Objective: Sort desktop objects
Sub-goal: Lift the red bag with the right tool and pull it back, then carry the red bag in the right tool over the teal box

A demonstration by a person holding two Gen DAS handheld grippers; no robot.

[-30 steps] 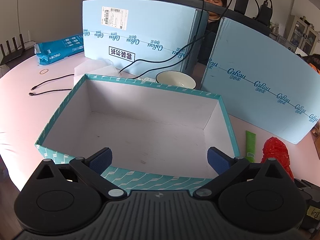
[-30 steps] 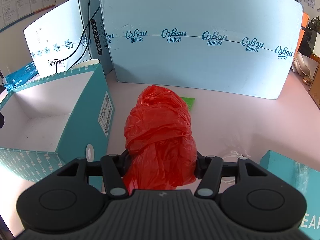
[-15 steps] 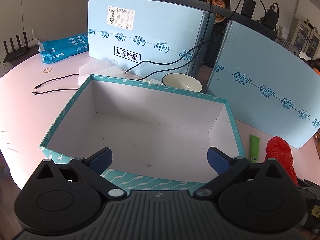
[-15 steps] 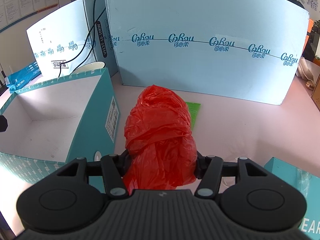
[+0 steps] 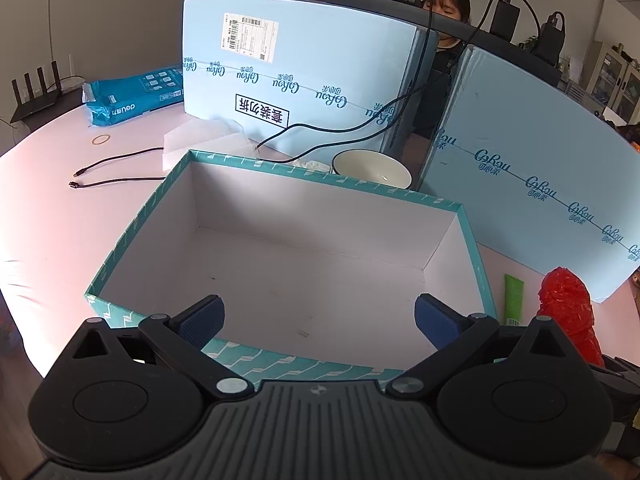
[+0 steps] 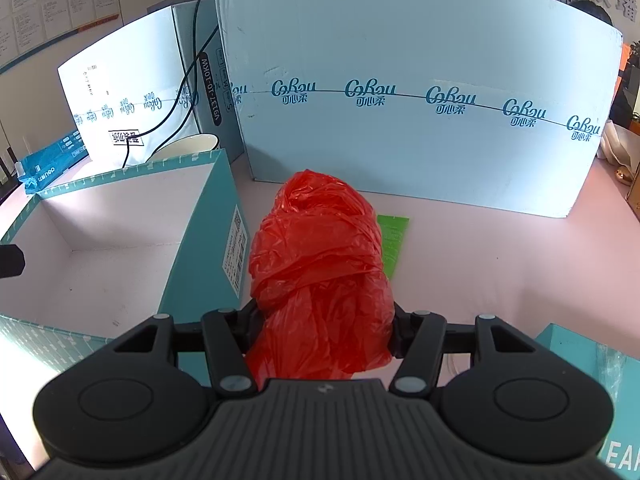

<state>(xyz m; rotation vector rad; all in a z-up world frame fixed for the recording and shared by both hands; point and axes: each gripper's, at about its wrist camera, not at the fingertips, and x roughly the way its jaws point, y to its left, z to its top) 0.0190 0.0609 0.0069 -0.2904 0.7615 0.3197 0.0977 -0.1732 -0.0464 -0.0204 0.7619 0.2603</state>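
My right tongs (image 6: 324,320) clench the red plastic bag (image 6: 320,264); only the left view shows left tongs (image 5: 318,316) spread over the teal box (image 5: 256,352). Both unchanged; box looks slightly farther.

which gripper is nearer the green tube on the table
Right. The right gripper, shut on the red plastic bag, sits just short of the green tube. The left gripper hangs open over the teal box, whose wall separates them.
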